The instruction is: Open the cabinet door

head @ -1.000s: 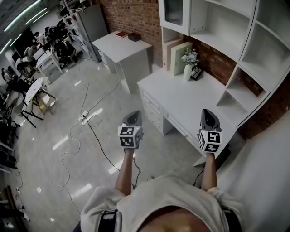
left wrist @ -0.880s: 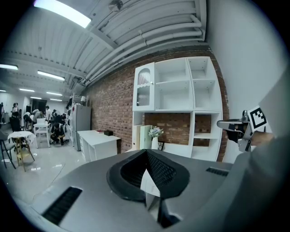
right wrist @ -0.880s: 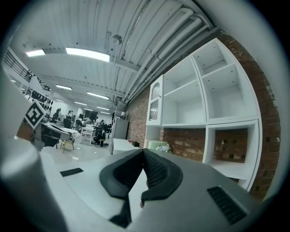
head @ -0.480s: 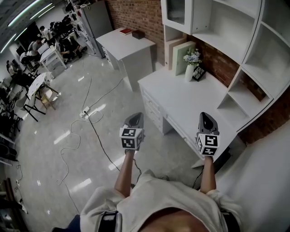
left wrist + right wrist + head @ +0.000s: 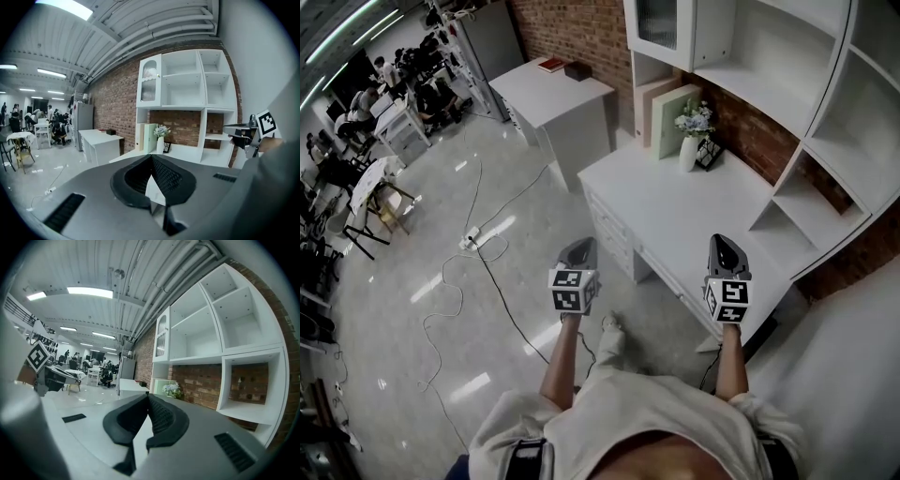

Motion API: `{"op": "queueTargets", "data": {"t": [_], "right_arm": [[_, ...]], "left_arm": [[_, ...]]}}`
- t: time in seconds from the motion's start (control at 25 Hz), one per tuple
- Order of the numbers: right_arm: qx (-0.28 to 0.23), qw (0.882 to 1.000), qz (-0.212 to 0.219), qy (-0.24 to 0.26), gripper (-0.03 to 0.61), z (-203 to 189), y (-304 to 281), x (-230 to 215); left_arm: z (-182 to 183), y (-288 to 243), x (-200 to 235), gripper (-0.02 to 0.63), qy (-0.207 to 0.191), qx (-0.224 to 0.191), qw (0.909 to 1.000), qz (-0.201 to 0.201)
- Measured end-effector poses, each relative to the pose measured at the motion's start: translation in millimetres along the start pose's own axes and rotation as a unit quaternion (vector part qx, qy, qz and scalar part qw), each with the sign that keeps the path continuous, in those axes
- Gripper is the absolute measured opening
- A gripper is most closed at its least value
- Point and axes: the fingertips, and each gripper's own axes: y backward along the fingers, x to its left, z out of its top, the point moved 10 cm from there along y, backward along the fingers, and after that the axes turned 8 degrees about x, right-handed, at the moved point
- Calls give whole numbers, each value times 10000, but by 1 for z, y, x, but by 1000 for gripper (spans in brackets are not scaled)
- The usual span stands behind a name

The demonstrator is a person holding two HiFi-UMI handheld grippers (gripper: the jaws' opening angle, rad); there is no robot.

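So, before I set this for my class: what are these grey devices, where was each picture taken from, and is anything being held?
There is no robot here. A person holds a two-jaw tool in each hand: the left gripper and the right gripper. The cubes with square markers are part of the tools.

The head view comes from a camera on the person's head, looking down past the arms. The other two views come from cameras riding on each gripper, looking along its jaws. Both pairs of jaws are shut, with nothing between them.

Ahead stands a white desk bearing a vase of flowers and two upright books. Above it, the glass-fronted cabinet door is closed, and neither gripper touches it.
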Motion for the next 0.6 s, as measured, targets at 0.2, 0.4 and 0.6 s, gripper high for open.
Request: {"op": "queueTargets", "data": {"t": [0.2,0.4,0.6], "right_arm": [[56,9999,-50,72,14,6,-37,-1],[45,9998,-155,87,14,21,-86,2],[39,9996,-259,116,14,47,-137,8]], "left_arm": [[12,-37,22,26,2,-31,9999,-123],[35,-79,55,26,5,-75,9997,-248],[69,-119,93,26,-38,-160,9990,-412]]}}
